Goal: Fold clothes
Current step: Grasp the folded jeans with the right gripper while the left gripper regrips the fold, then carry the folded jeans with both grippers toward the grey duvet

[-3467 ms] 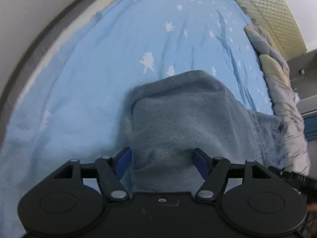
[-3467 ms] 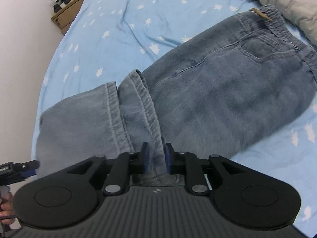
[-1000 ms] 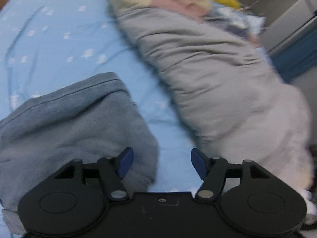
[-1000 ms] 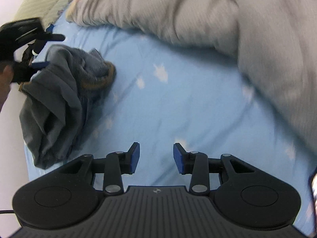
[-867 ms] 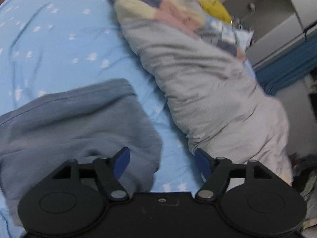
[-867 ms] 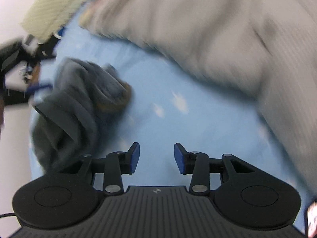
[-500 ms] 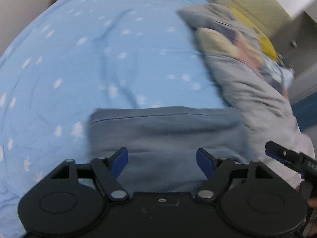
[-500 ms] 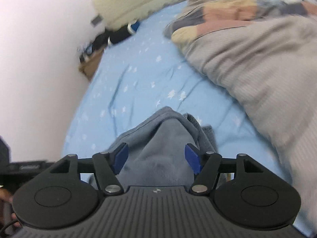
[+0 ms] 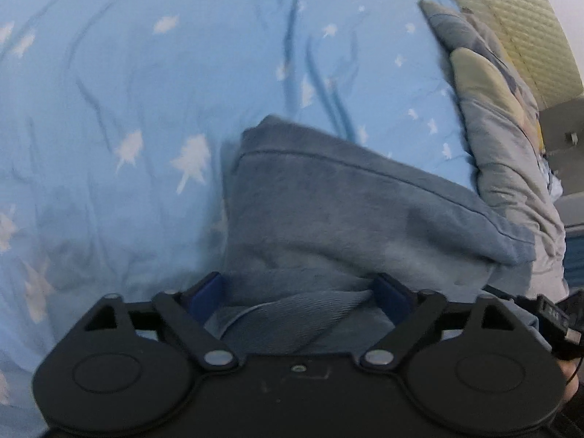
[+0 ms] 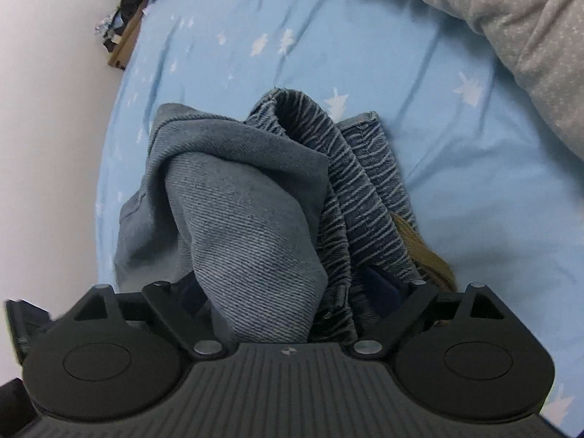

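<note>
Star-print blue sheet [image 9: 146, 91] bears folded jeans [image 10: 248, 219], apparently labelless, between both grippers' opening, released jaws

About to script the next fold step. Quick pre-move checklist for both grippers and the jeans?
1. Left gripper jaws apart: ok, opening, jeans bunched between them.
2. Right gripper jaws apart: ok, opening, denim and elastic waistband between them.
3. Pads pressing cloth: cannot tell.
4. Jeans resting on the blue sheet: ok.
5. Jeans lying flat and squared: not ok, rumpled at the right gripper.
6. Jeans apart from the grey duvet: ok in the right view; the left view is unclear.
</note>
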